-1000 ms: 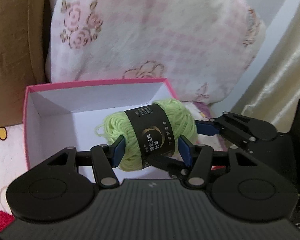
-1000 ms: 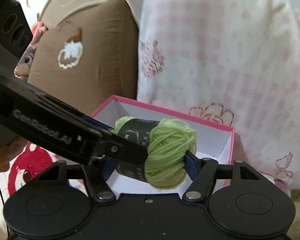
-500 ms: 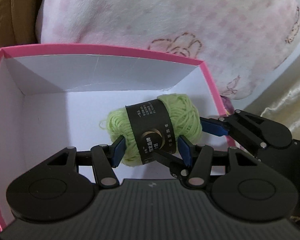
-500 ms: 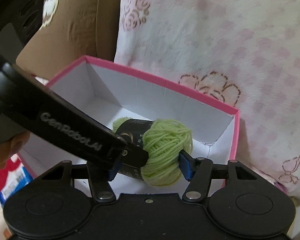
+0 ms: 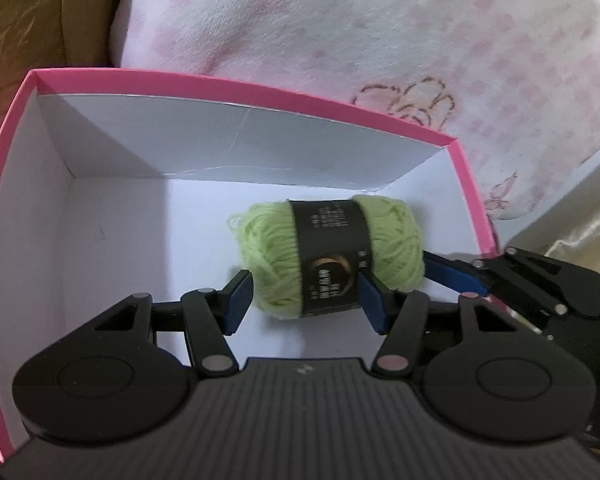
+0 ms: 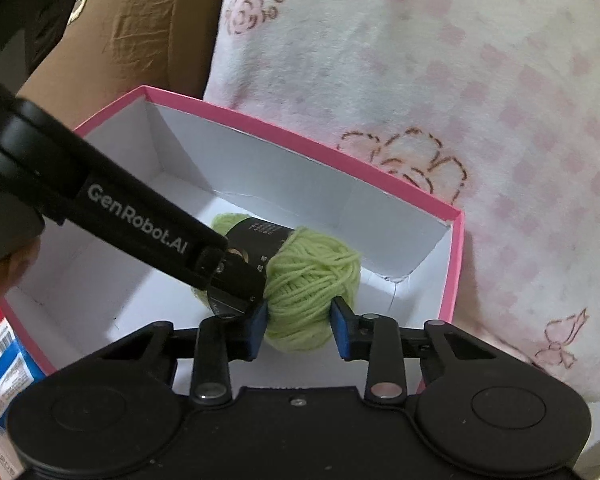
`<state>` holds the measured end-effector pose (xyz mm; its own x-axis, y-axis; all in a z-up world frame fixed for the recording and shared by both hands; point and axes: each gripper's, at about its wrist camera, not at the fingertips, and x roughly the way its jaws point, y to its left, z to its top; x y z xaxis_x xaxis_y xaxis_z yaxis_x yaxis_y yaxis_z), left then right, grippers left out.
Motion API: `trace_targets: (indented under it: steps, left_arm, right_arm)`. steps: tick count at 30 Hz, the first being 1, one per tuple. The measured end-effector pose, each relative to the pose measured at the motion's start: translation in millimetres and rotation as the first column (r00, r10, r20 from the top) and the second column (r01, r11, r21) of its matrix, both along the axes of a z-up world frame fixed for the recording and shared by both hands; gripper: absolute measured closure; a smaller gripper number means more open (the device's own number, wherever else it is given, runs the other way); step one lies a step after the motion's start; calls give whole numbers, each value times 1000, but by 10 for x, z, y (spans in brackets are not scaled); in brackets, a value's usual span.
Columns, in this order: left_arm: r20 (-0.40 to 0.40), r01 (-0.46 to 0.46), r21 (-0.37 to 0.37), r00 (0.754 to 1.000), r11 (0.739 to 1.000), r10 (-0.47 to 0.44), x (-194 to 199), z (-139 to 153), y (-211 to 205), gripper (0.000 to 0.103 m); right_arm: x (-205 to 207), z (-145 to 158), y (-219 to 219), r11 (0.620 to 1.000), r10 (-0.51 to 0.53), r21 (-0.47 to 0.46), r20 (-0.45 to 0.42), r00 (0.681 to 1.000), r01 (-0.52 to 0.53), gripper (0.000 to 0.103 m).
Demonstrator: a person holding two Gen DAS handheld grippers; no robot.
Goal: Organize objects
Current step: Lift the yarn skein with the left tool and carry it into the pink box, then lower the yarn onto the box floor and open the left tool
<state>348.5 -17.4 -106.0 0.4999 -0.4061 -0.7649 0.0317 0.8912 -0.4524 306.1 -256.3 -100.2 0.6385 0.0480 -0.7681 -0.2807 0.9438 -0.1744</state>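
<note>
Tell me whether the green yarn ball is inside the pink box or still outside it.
Inside: the yarn ball sits low between the white walls of the pink box.

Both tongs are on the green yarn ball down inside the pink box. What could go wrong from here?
1. The yarn ball sits between both sets of tongs: left tongs at its banded middle, right tongs closing on its end. Pulling apart could stretch it or slip off the black band.
2. Loose strands at its free end could snag a pad on release.
3. The right tongs work near the pink box wall; withdrawing could catch the rim and shift it.
</note>
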Motion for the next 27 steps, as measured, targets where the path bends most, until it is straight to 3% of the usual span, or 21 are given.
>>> trace_targets:
  steps: [6,10,21,27]
  left_arm:
    - [-3,20,-18,1000,1000,-20,22,-35,-107,68]
    - [-18,37,-68,999,997,-39,57,-41,-201,80]
    - [40,-27,12,999,1000,26,235,26,-338,77]
    - [33,-53,-16,998,998,53,246,-17,-289,77]
  right_arm:
    - [-41,19,-61,1000,-9,15,13,1000,9,68]
    - [-4,-18,-89,1000,5,23,0,1000,-5,70]
    - [84,-66,-131,1000,-31,-2,12,999,31,74]
    - [69,-47,-182,998,-41,48,15,999,40,74]
